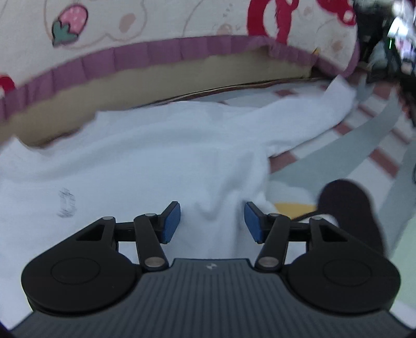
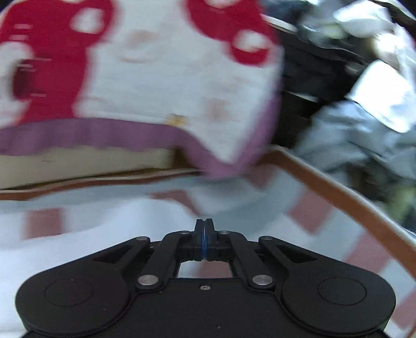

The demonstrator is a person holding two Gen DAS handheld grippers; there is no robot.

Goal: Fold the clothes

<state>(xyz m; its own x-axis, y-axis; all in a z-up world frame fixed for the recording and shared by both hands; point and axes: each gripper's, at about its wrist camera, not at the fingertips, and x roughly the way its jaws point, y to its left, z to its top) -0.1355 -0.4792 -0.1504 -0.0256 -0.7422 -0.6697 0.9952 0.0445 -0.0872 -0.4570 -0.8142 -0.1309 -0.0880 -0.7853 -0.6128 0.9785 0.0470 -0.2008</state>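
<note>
Left gripper [image 1: 212,221]: jaws apart, hovering over white garment [image 1: 135,166], fabric rising between blue pads [image 1: 171,221] untouched; garment spread ahead and leftward on checked sheet [image 1: 384,158]. Right gripper [image 2: 204,228]: jaws fully closed, nothing visibly pinched; white garment [image 2: 85,228] below and left.

- White garment [image 1: 156,161]: soft matt cloth, lightly rumpled.
- Left gripper [image 1: 212,221]: matt black plastic, blue rubbery pads, dull metal pins.
- Printed blanket [image 1: 156,23]: fuzzy cloth.

Home bedroom: cartoon-print quilt [image 1: 156,23]
</note>
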